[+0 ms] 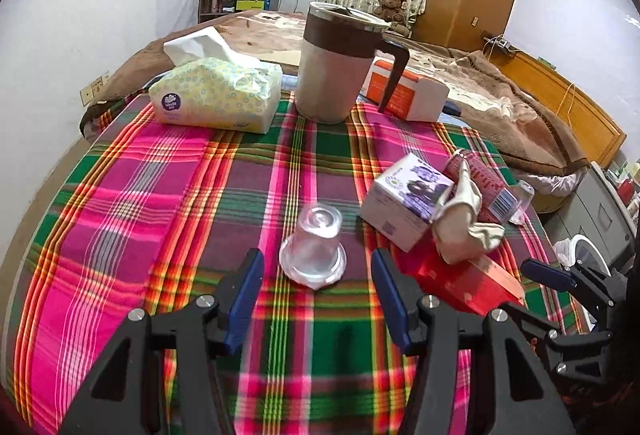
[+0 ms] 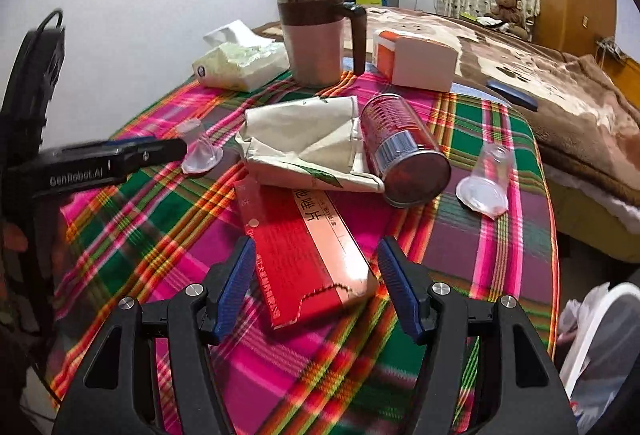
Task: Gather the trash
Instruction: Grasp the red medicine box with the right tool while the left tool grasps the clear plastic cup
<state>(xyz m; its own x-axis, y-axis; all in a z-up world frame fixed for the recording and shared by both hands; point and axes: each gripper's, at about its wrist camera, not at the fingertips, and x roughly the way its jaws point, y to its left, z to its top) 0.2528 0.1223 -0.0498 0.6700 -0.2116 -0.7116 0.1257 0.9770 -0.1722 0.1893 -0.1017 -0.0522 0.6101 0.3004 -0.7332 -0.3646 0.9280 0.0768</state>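
Note:
My left gripper (image 1: 316, 287) is open just short of an upturned clear plastic cup (image 1: 314, 249) on the plaid tablecloth (image 1: 160, 215). My right gripper (image 2: 316, 275) is open with its blue fingers on either side of the near end of a flat red box (image 2: 304, 255). Behind the box lie a crumpled cream paper package (image 2: 308, 147) and a tipped red can (image 2: 404, 151). A second clear cup (image 2: 486, 179) lies on its side at the right. The first cup also shows in the right wrist view (image 2: 200, 151), with my left gripper (image 2: 160, 151) by it.
A brown-banded mug (image 1: 340, 63), a tissue pack (image 1: 216, 95) and an orange-white box (image 1: 404, 91) stand at the table's far edge. A small white-purple box (image 1: 404, 199) lies by the package. A white bin with a bag (image 2: 596, 347) stands off the right edge. A bed lies behind.

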